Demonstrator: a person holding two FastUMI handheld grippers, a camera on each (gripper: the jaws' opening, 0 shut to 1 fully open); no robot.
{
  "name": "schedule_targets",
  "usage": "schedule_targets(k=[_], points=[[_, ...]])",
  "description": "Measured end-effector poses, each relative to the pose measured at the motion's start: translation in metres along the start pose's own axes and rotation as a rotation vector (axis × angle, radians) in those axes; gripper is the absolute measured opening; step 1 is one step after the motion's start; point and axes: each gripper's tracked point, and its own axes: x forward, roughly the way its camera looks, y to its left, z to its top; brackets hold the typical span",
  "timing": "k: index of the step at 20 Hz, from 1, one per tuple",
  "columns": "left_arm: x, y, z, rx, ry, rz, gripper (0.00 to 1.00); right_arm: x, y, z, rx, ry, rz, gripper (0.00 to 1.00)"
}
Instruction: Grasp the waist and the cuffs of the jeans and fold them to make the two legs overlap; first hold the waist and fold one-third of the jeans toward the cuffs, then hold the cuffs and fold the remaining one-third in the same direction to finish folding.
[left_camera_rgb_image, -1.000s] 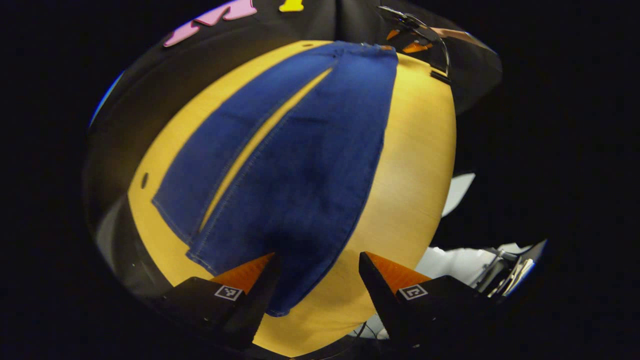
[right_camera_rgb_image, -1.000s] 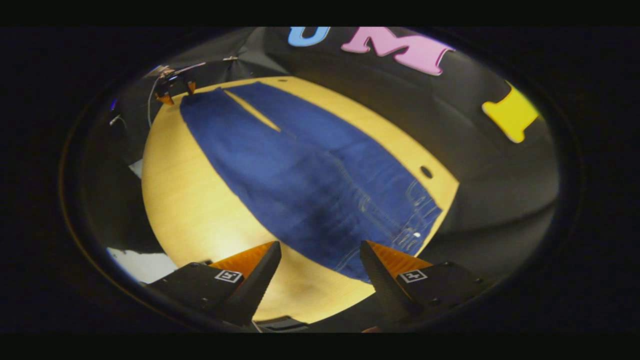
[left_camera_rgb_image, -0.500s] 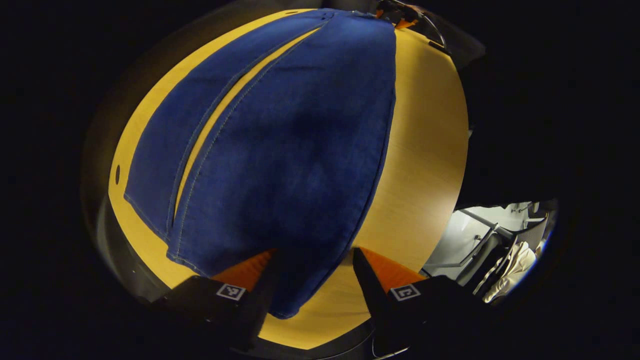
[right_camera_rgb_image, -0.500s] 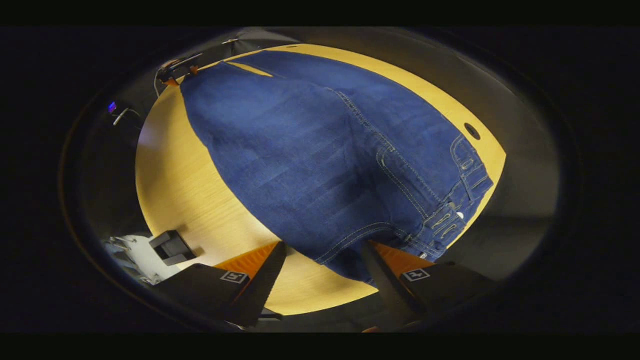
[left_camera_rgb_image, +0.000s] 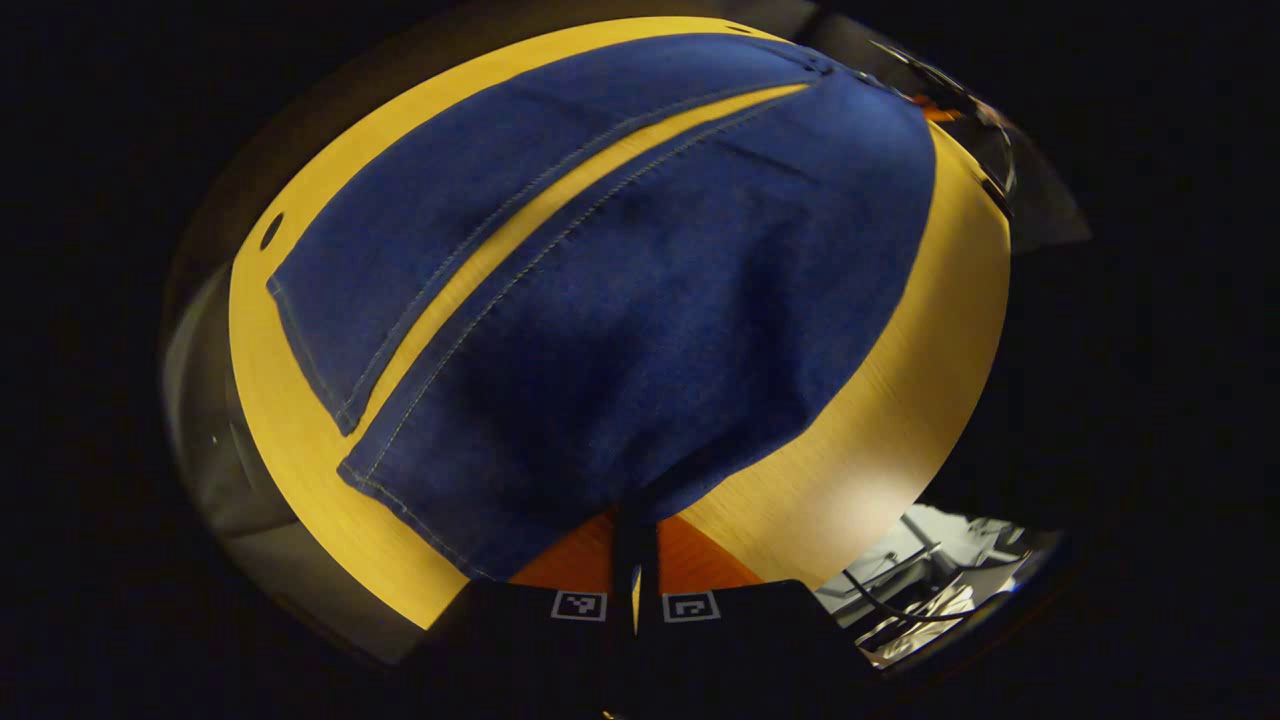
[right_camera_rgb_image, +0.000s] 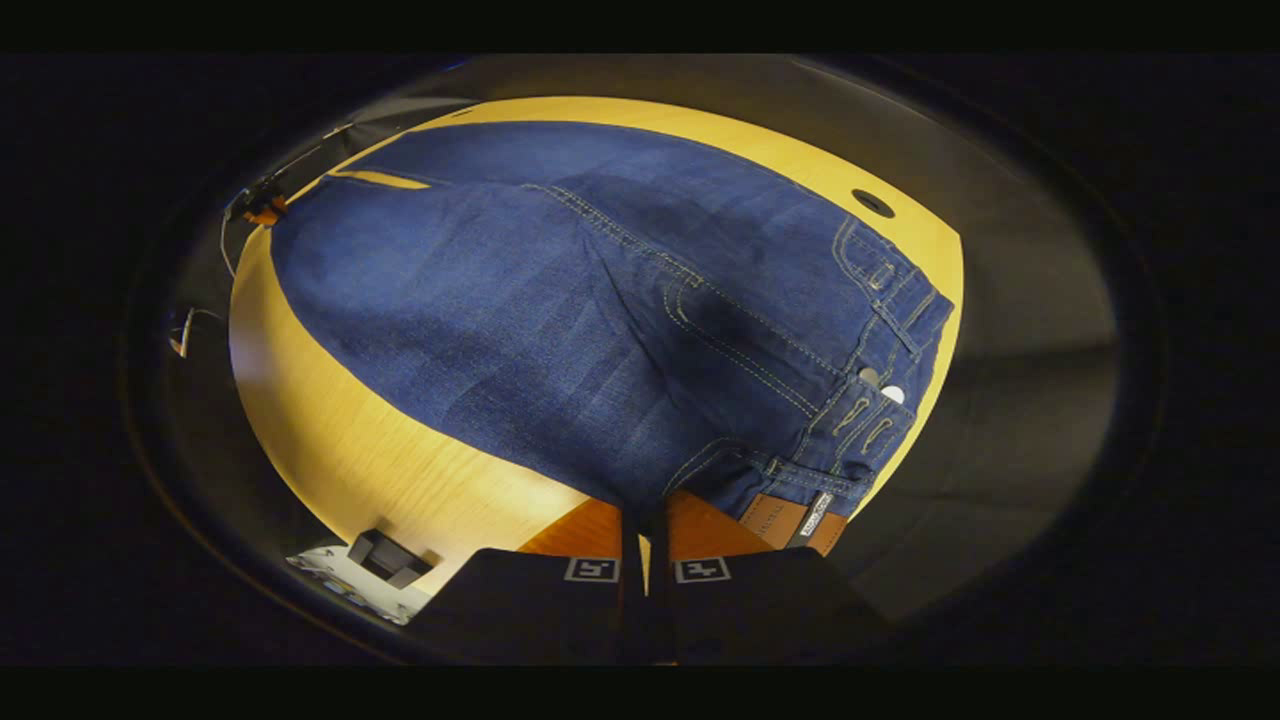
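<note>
1. Lying flat on the yellow wooden table (left_camera_rgb_image: 880, 430), the blue jeans (left_camera_rgb_image: 640, 300) run lengthwise, front side up, both legs spread with a thin strip of tabletop showing between them.
2. Left gripper (left_camera_rgb_image: 634, 525): fingers drawn together on the near edge of the closer leg, just by its cuff (left_camera_rgb_image: 410, 510); denim bunches slightly upward where they pinch.
3. The other leg's cuff (left_camera_rgb_image: 305, 350) lies flat beside it, close to the table's edge, near a small dark hole (left_camera_rgb_image: 270, 230) in the tabletop.
4. Right gripper (right_camera_rgb_image: 644, 525): fingers pressed together on the near edge of the waist (right_camera_rgb_image: 880, 340), beside the brown leather patch (right_camera_rgb_image: 790, 520); belt loops and a metal button (right_camera_rgb_image: 893, 394) show on the waistband.
5. In the right gripper view, the left gripper appears small at the far end of the jeans, at the table's edge.
6. In the left gripper view, the right gripper (left_camera_rgb_image: 940, 105) sits at the distant waist end.
7. A small dark block (right_camera_rgb_image: 385, 555) rests below the table's near edge in the right gripper view; cannot tell what it is.
</note>
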Motion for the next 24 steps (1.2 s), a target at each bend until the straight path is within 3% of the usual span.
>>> schedule_targets(k=[3,4,6,7,11,12,13,14,15,18,20,22,23,24], points=[[-0.023,0.017,0.009,-0.039,-0.094,0.006,0.06,-0.016,-0.001,0.013,0.065,-0.081,-0.004,0.00],[-0.031,0.023,0.015,-0.056,-0.119,0.013,0.06,-0.026,-0.003,0.021,0.092,-0.118,-0.010,0.05],[-0.051,0.036,0.029,-0.106,-0.163,0.031,0.06,-0.044,-0.009,0.040,0.127,-0.200,-0.034,0.00],[-0.061,0.045,0.038,-0.138,-0.192,0.040,0.06,-0.053,-0.013,0.051,0.137,-0.238,-0.047,0.05],[-0.106,0.083,0.072,-0.235,-0.306,0.086,0.06,-0.087,-0.030,0.091,0.147,-0.355,-0.108,0.05],[-0.120,0.090,0.080,-0.260,-0.325,0.099,0.06,-0.095,-0.036,0.102,0.147,-0.376,-0.124,0.10],[-0.130,0.097,0.084,-0.286,-0.339,0.110,0.06,-0.099,-0.044,0.113,0.152,-0.396,-0.139,0.00],[-0.143,0.103,0.094,-0.311,-0.355,0.120,0.06,-0.105,-0.053,0.125,0.161,-0.420,-0.155,0.05],[-0.156,0.108,0.104,-0.335,-0.372,0.132,0.06,-0.111,-0.059,0.137,0.174,-0.442,-0.168,0.00],[-0.184,0.122,0.136,-0.418,-0.408,0.161,0.01,-0.105,-0.085,0.172,0.194,-0.481,-0.222,0.00],[-0.191,0.138,0.161,-0.481,-0.422,0.181,0.06,-0.088,-0.103,0.195,0.216,-0.491,-0.255,0.00],[-0.173,0.161,0.178,-0.550,-0.420,0.195,0.06,-0.062,-0.117,0.215,0.281,-0.480,-0.267,0.05],[-0.158,0.174,0.185,-0.575,-0.417,0.226,0.10,-0.046,-0.123,0.221,0.306,-0.457,-0.279,0.00],[-0.148,0.183,0.191,-0.579,-0.418,0.270,0.06,-0.031,-0.126,0.225,0.319,-0.432,-0.287,0.05]])
